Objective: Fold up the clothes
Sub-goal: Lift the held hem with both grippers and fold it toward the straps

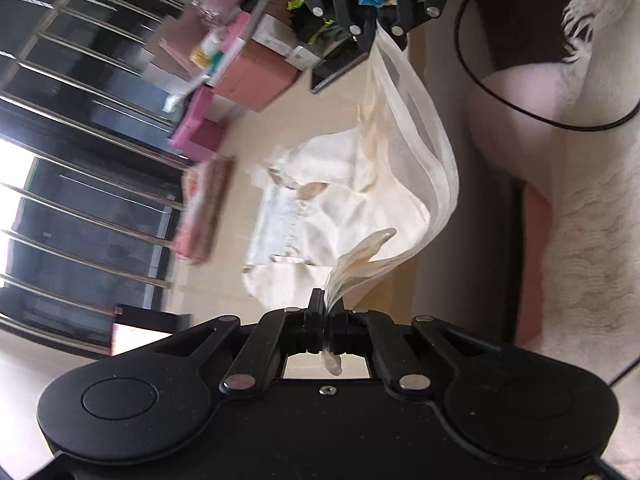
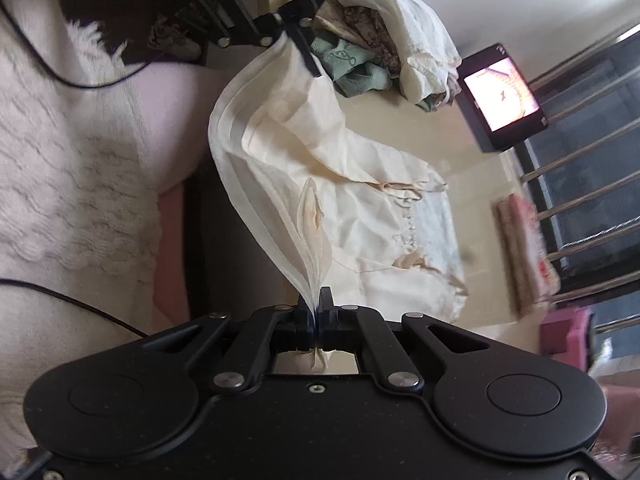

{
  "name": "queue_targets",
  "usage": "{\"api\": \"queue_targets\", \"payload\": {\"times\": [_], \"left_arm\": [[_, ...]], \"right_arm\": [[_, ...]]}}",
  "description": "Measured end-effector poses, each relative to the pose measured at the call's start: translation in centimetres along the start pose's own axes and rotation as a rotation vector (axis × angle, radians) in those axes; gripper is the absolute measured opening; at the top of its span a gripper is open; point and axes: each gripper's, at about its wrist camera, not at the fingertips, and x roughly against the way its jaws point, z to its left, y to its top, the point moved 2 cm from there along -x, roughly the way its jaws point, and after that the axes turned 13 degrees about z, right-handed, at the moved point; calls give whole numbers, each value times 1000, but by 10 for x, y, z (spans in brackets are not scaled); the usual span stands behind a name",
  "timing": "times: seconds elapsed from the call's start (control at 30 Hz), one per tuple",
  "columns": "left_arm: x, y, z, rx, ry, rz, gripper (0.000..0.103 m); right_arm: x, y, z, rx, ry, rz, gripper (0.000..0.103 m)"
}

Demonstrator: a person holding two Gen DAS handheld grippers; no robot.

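A cream garment (image 1: 320, 184) lies partly on the pale table, with its near hem lifted off the surface. My left gripper (image 1: 322, 300) is shut on one corner of that hem. My right gripper (image 2: 318, 300) is shut on the other corner. The lifted edge (image 2: 240, 140) hangs in a curve between the two. The right gripper (image 1: 372, 28) also shows at the top of the left wrist view, pinching the cloth. The left gripper (image 2: 286, 38) shows at the top of the right wrist view, likewise holding the cloth.
A pile of other clothes (image 2: 384, 32) sits at the table's far end beside a small screen (image 2: 502, 96). Pink and white boxes (image 1: 240, 64) crowd the opposite end. Folded patterned cloth (image 1: 204, 208) lies by the window bars (image 1: 80, 152). A person in a fluffy white top (image 2: 60, 180) stands close.
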Motion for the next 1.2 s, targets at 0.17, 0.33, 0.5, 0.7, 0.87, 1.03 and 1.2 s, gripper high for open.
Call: {"api": "queue_targets", "payload": {"times": [0.17,0.33,0.5,0.7,0.87,1.03,1.2], "left_arm": [[-7,1,24,14,-104,33,2],[-13,5,42,32,-104,37,2],[-21,9,60,29,-70,53,2],[-31,13,92,66,-98,66,2],[-39,19,115,78,-133,70,2],[-49,24,131,66,-162,73,2],[-58,26,148,73,-165,75,2]], "right_arm": [[-3,2,-20,6,38,19,1],[-9,6,-37,14,58,20,1],[-15,9,-57,13,52,39,1],[-18,11,-91,-18,101,35,1],[-19,13,-117,-42,106,42,1],[-20,13,-136,-57,116,45,1],[-26,14,-154,-67,139,52,1]]}}
